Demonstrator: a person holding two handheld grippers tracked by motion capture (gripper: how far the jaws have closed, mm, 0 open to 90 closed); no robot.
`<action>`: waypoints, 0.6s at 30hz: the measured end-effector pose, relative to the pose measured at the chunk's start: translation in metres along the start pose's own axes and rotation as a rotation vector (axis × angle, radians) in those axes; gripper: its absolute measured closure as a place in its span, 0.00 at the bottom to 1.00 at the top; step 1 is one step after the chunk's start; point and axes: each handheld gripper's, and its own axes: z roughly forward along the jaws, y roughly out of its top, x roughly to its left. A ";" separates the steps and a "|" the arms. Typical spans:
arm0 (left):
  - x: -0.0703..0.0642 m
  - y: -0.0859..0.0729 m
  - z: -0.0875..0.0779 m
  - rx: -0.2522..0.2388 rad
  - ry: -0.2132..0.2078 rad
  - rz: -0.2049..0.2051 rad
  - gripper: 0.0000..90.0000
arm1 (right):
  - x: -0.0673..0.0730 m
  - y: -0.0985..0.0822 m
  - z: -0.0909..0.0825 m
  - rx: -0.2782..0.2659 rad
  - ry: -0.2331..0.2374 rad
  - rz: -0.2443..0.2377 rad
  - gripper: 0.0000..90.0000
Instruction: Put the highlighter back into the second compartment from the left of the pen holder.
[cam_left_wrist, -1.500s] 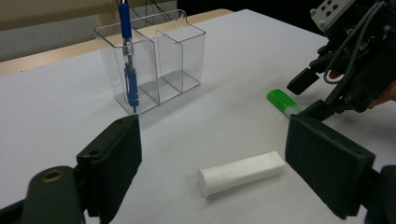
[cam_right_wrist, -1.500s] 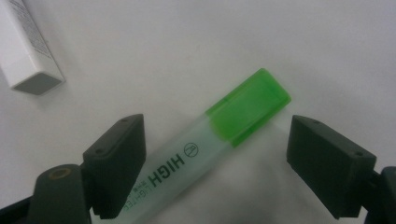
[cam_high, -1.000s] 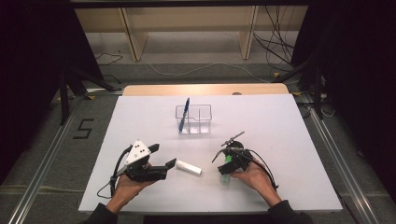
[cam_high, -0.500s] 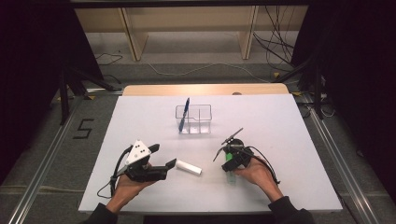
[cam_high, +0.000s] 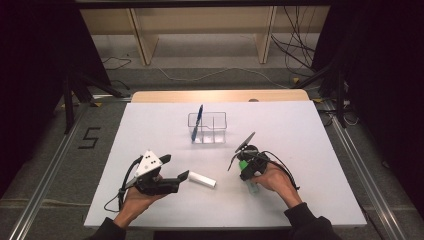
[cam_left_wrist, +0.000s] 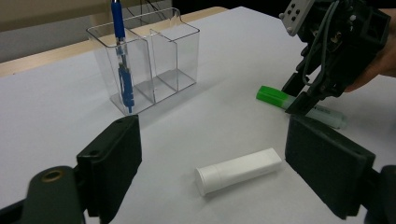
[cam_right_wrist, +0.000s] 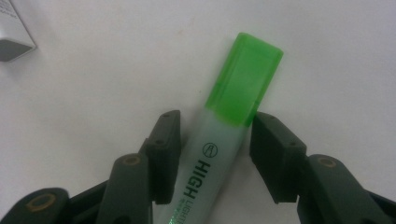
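Your right gripper (cam_right_wrist: 210, 154) has just been closing around the green-capped pale plastic highlighter (cam_right_wrist: 224, 126), which lies flat on the white surface (cam_high: 300, 130) well in front of the clear plastic three-compartment organizer (cam_high: 207, 127); the pads aren't pressing yet. Centre the barrel, then squeeze below the cap. Your left gripper (cam_left_wrist: 219, 158) stands released near the white tube (cam_left_wrist: 238, 170). Open room lies toward the organizer, the near edge close behind

On your white bench (cam_high: 310, 150) a clear three-compartment holder (cam_high: 207, 127) stands toward the far side, with a blue pen (cam_high: 198, 120) upright in its left compartment. Nearer you, a white tube (cam_high: 201, 179) lies flat, well apart from the holder.
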 end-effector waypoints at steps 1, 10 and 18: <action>0.000 0.000 0.000 0.000 0.001 -0.001 0.20 | 0.000 0.001 0.000 0.009 -0.002 -0.002 0.61; 0.001 0.000 0.001 0.004 0.004 0.004 0.20 | -0.002 0.005 0.000 0.031 -0.005 -0.011 0.68; 0.000 0.000 0.001 0.004 0.005 0.005 0.20 | -0.001 0.007 -0.001 0.032 -0.007 -0.026 0.74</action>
